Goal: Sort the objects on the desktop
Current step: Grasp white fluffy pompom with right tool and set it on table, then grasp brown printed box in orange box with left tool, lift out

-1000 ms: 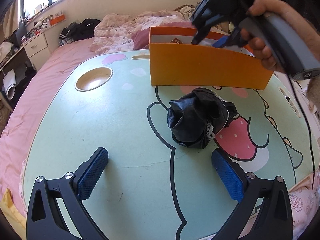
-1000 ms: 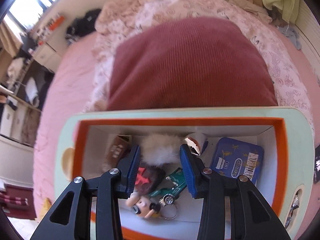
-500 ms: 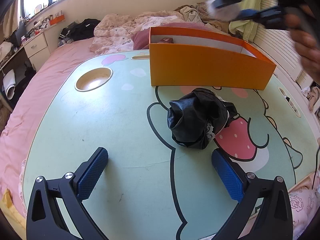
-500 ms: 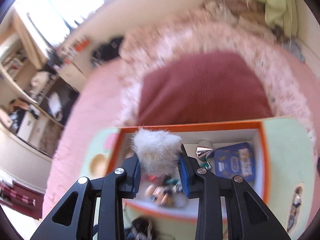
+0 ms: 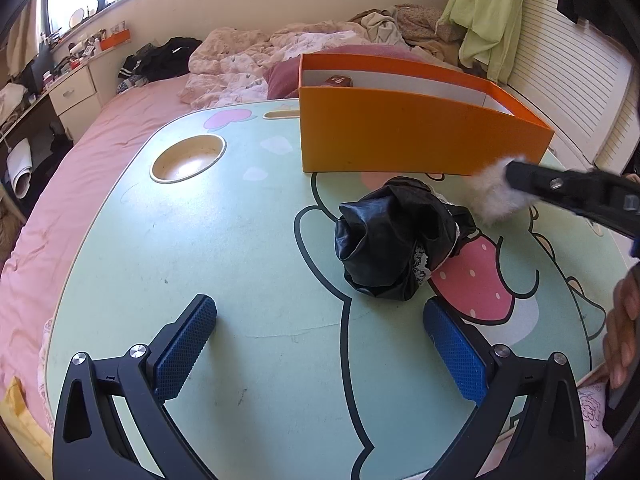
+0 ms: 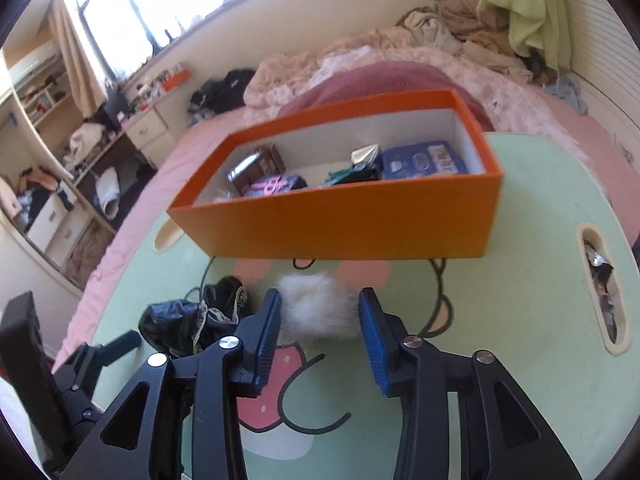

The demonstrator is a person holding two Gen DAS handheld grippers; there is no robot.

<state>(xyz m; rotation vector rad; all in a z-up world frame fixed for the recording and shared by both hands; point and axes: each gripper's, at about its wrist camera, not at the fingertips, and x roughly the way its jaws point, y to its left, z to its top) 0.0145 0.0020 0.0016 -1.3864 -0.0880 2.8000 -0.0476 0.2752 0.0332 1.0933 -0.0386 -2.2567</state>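
Observation:
A white fluffy ball (image 6: 318, 314) sits between the pads of my right gripper (image 6: 320, 320), low over the green table (image 6: 520, 280) just in front of the orange box (image 6: 340, 224). The jaws are opening and the fur barely brushes the pads. In the left wrist view the same ball (image 5: 494, 196) and right gripper (image 5: 560, 192) appear at the right, beside a crumpled black cloth (image 5: 392, 236). My left gripper (image 5: 320, 344) stands open above the bare table near its front edge, short of the black cloth, with nothing between its fingers.
The box holds a blue tin (image 6: 424, 160), a brown item (image 6: 266, 164) and other small things. A round cup recess (image 5: 188, 158) lies at the table's back left, and a slot (image 6: 600, 288) with small items at its right edge. Pink bedding surrounds the table.
My right gripper lifted the fluffy ball out of the box, carried it back over the front wall and down towards the table, and its jaws have widened. The left gripper has not moved.

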